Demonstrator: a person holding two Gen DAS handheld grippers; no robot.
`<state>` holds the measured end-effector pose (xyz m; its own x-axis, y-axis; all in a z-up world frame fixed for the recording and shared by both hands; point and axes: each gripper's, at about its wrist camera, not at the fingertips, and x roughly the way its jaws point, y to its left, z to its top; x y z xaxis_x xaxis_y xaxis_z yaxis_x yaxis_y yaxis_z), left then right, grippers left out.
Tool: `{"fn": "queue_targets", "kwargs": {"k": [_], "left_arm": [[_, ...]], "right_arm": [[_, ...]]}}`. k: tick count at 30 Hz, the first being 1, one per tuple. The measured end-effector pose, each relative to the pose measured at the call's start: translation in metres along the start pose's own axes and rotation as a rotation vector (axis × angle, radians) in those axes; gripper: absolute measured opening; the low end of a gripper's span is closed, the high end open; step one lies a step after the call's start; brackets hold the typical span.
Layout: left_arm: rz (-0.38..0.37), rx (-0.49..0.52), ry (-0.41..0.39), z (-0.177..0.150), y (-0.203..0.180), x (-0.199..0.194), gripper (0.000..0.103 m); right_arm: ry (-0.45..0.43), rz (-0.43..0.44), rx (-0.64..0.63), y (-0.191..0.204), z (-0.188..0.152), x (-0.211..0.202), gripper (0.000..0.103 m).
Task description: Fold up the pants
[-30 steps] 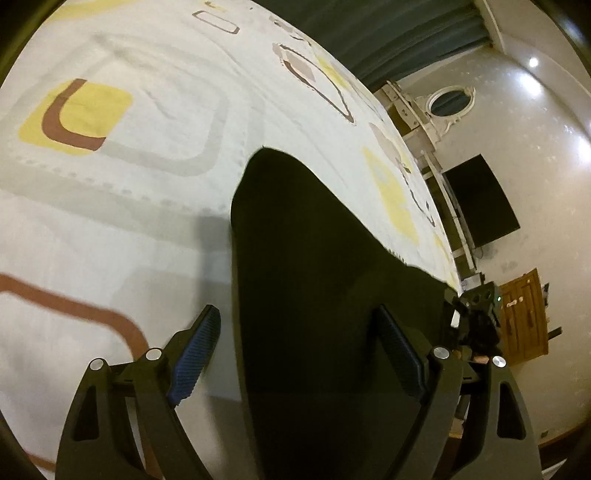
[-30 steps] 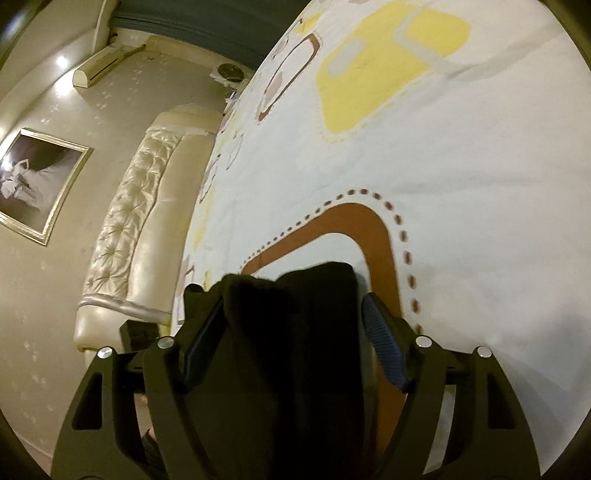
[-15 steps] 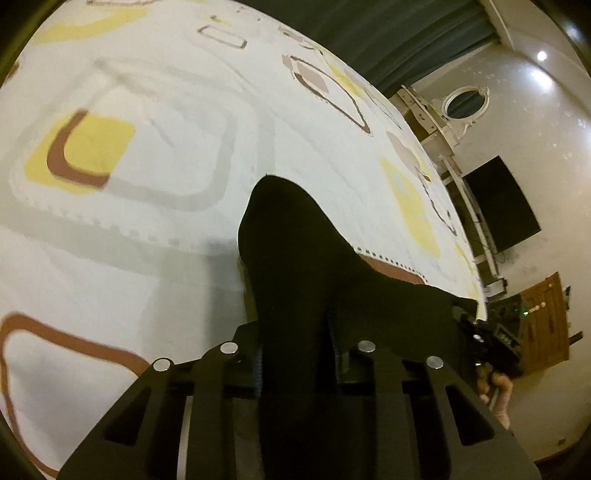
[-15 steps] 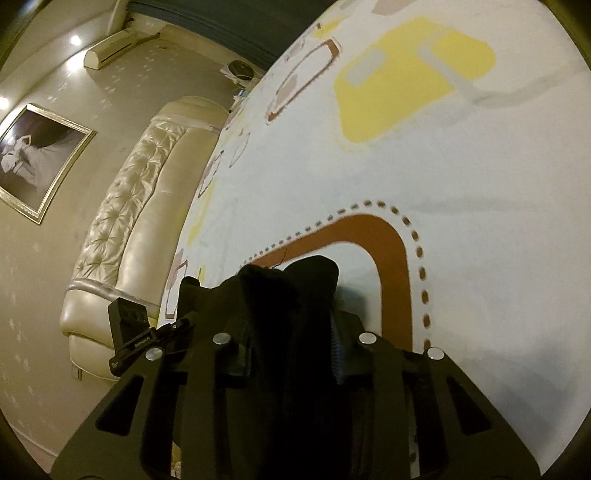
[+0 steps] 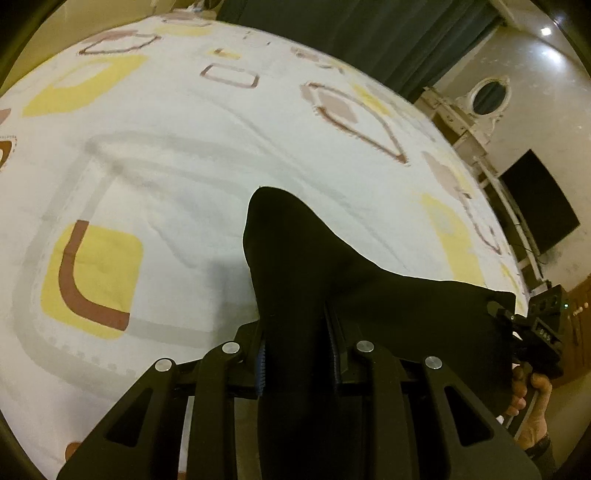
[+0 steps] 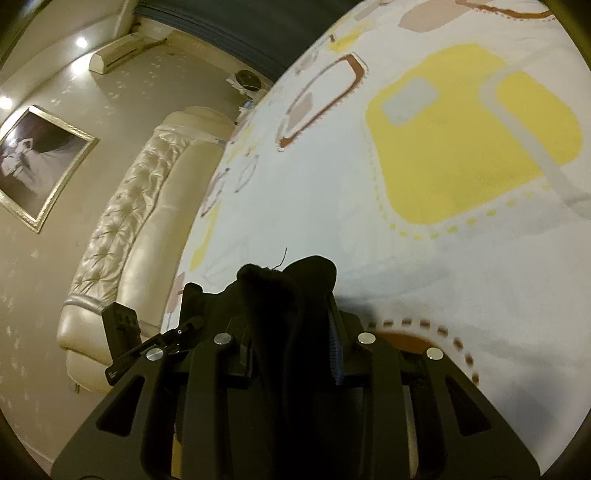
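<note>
The black pants [image 5: 332, 280] hang stretched between my two grippers above the bed. My left gripper [image 5: 297, 354] is shut on one corner of the pants, and the cloth rises past its blue pads and runs right to the other gripper [image 5: 532, 332], held by a hand at the right edge. In the right wrist view my right gripper [image 6: 291, 343] is shut on a bunched corner of the pants [image 6: 284, 295]. The left gripper [image 6: 147, 339] shows at the left of that view.
The bed [image 5: 184, 155] has a white sheet with yellow, brown and grey shapes. A cream tufted headboard [image 6: 140, 221] lies along its far side. A dark TV [image 5: 535, 203], white dresser with oval mirror [image 5: 480, 107] and dark curtain [image 5: 369, 33] stand beyond the bed.
Both grippers closed on the pants a second ago, then lifted them off the sheet. More of the bed now shows beneath.
</note>
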<state>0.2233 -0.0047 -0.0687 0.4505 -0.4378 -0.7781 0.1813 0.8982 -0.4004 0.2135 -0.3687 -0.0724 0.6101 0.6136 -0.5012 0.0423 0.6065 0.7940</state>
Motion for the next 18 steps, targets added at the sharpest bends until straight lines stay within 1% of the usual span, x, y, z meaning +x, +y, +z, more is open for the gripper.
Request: {"fn": "queue_targets", "kwargs": {"k": [2, 6, 12, 18], "left_arm": [[0.006, 0.000, 0.009, -0.001, 0.004, 0.004, 0.026], [0.007, 0.007, 0.012, -0.003, 0.007, 0.006, 0.028], [0.021, 0.013, 0.009, -0.003, 0.005, 0.008, 0.029], [0.014, 0.004, 0.002, -0.002, 0.005, 0.009, 0.030]], "right_arm": [[0.016, -0.014, 0.039, -0.011, 0.001, 0.008, 0.028], [0.016, 0.018, 0.098, -0.028, -0.002, 0.013, 0.029], [0.006, 0.036, 0.115, -0.033, -0.005, 0.015, 0.030], [0.001, 0.050, 0.122, -0.037, -0.007, 0.014, 0.030]]}}
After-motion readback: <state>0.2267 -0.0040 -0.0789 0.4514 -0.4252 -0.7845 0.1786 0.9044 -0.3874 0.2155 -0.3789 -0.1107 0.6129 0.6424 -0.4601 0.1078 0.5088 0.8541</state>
